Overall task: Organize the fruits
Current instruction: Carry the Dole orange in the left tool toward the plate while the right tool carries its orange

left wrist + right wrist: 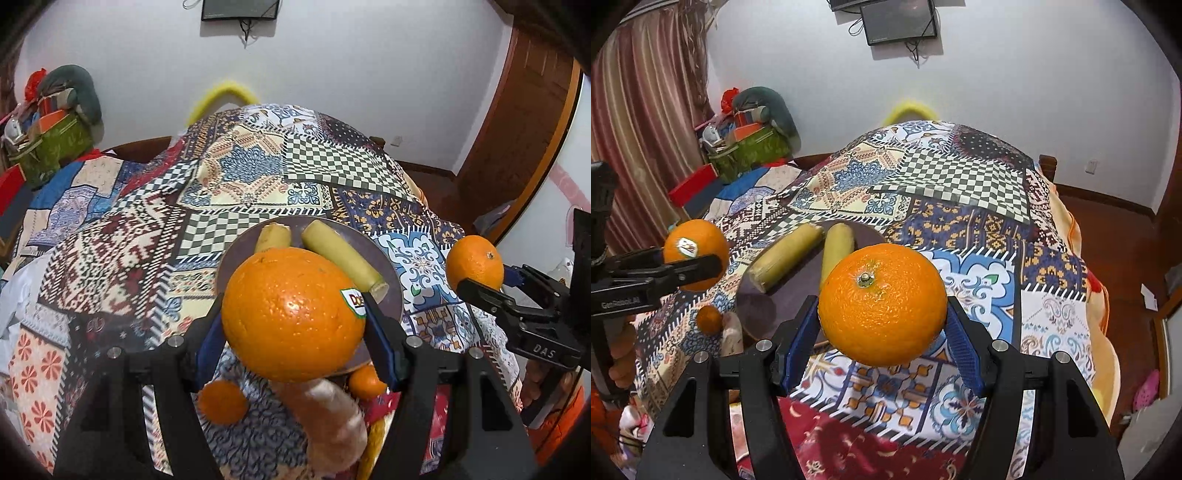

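My left gripper is shut on a large orange with a sticker and holds it above the near rim of a dark plate. Two yellow bananas lie on that plate. My right gripper is shut on a second orange, stem end facing the camera, held above the quilt just right of the plate. The bananas show there too. Each gripper shows in the other view: the right one, the left one.
A patchwork quilt covers the surface. Small oranges and a pale long fruit lie near the plate's front edge. A cluttered green basket stands at the back left. The quilt's edge falls off to the right.
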Demonstrator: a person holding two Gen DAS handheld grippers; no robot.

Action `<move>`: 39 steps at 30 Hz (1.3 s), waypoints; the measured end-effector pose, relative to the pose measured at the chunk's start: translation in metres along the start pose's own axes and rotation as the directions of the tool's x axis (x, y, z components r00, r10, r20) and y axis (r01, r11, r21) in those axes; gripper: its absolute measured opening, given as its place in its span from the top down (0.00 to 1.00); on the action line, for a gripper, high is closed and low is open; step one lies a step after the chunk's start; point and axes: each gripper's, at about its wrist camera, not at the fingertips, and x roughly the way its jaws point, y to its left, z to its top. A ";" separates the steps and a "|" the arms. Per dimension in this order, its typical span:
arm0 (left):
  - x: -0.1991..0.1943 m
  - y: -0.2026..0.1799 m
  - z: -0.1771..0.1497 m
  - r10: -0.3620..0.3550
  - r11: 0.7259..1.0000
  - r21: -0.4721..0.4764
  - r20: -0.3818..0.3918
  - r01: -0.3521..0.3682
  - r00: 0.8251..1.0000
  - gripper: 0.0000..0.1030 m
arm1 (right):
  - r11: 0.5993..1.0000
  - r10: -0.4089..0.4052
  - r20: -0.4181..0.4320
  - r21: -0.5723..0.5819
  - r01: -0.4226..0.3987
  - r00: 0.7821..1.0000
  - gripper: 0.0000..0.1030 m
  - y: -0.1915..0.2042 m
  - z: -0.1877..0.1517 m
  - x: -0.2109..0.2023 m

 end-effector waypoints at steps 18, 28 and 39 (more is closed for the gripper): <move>0.072 -0.012 0.032 -0.030 0.999 0.035 -0.094 0.034 0.995 0.35 | 1.000 0.013 -0.026 -0.006 -0.013 1.000 0.39 -0.008 0.007 0.032; 0.093 -0.013 0.037 -0.015 0.999 0.030 -0.125 0.019 0.992 0.35 | 1.000 0.021 -0.025 -0.010 -0.021 0.999 0.39 -0.009 0.011 0.038; 0.084 -0.008 0.042 -0.045 0.999 0.010 -0.108 0.047 0.993 0.30 | 0.998 0.038 -0.038 -0.040 -0.040 0.999 0.39 0.007 0.009 0.039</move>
